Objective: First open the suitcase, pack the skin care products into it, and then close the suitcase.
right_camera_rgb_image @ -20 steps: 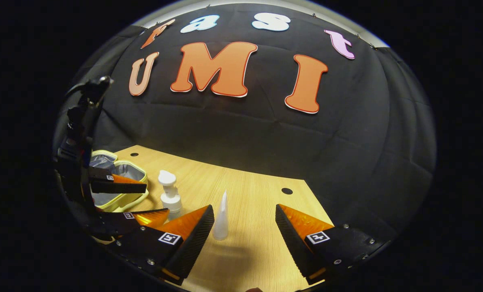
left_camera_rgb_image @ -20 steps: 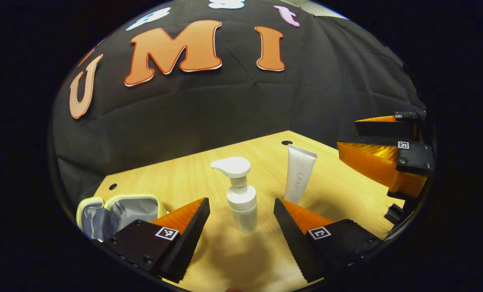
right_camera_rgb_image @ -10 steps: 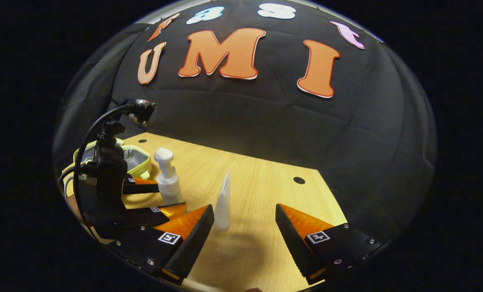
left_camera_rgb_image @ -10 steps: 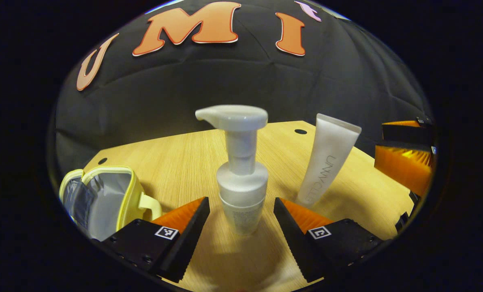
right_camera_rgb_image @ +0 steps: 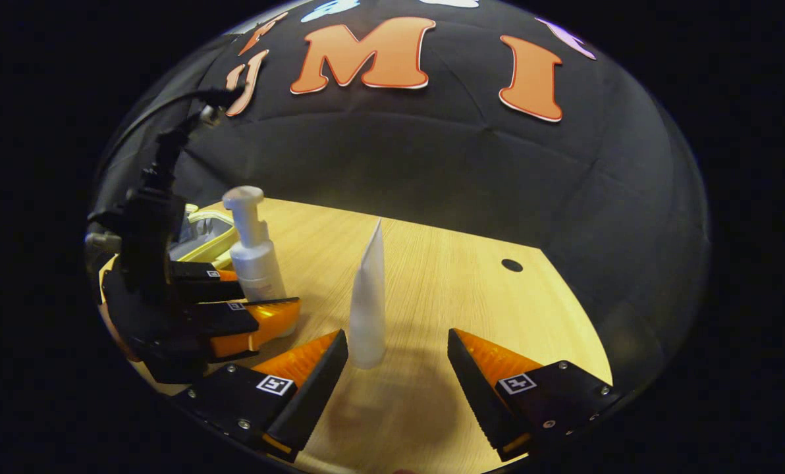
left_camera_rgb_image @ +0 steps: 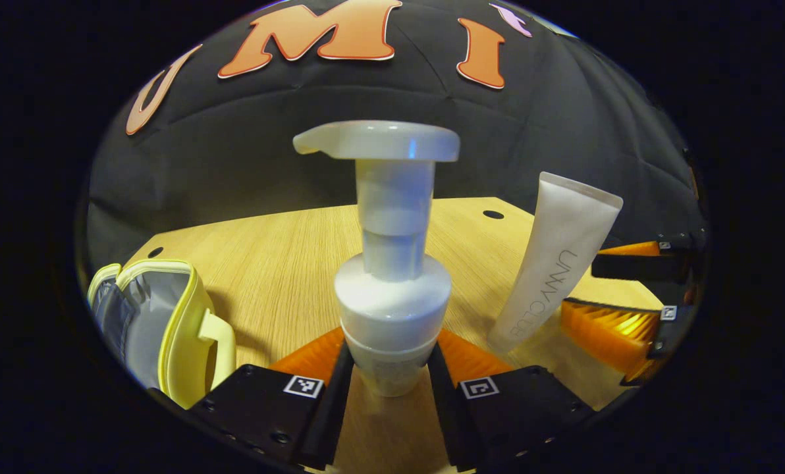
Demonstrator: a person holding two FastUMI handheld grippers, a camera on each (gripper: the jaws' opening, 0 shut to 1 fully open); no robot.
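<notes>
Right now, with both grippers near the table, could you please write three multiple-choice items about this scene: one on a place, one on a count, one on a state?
1. Where does the pump bottle stand?
A. inside the case
B. between the left gripper's fingers
C. behind the tube

2. How many skin care products stand on the table?
A. one
B. two
C. four

3. What state is the yellow case in?
A. open
B. zipped shut
C. upside down

Answers:
1 B, the fingers press the bottle's base from both sides.
2 B, the pump bottle and the white tube.
3 A, its grey lining shows.
</notes>
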